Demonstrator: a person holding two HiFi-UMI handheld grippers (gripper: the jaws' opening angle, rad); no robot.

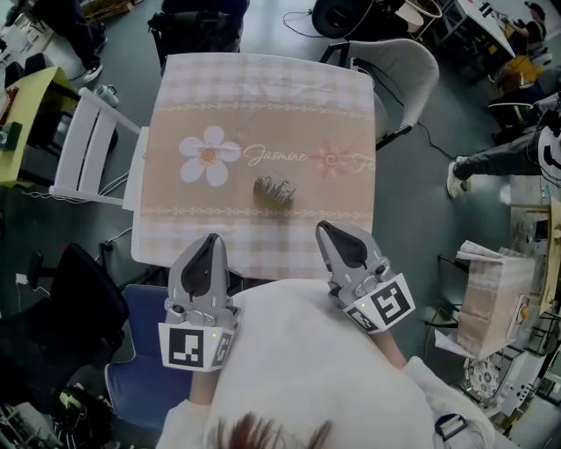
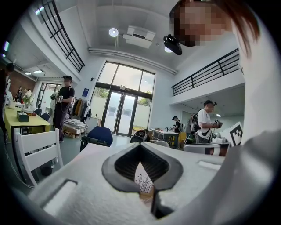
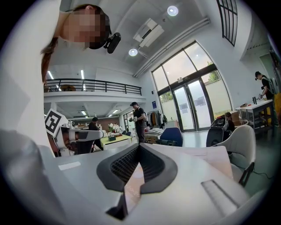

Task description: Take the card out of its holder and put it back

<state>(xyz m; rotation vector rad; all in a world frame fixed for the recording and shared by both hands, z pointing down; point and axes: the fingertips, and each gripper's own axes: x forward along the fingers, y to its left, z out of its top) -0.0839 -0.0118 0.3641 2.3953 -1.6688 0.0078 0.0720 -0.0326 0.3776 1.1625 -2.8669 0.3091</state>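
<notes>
The floor (image 1: 429, 158) is dark grey-green. A table with a beige checked cloth (image 1: 263, 88) stands between a white slatted chair (image 1: 88, 149) and a white shell chair (image 1: 408, 74). A blue chair (image 1: 140, 368) is at its near side. Tall glass doors (image 2: 125, 112) fill the far wall. 2 round ceiling lamps (image 3: 172, 10) are lit, and a black railing (image 2: 210, 72) runs along an upper gallery.
</notes>
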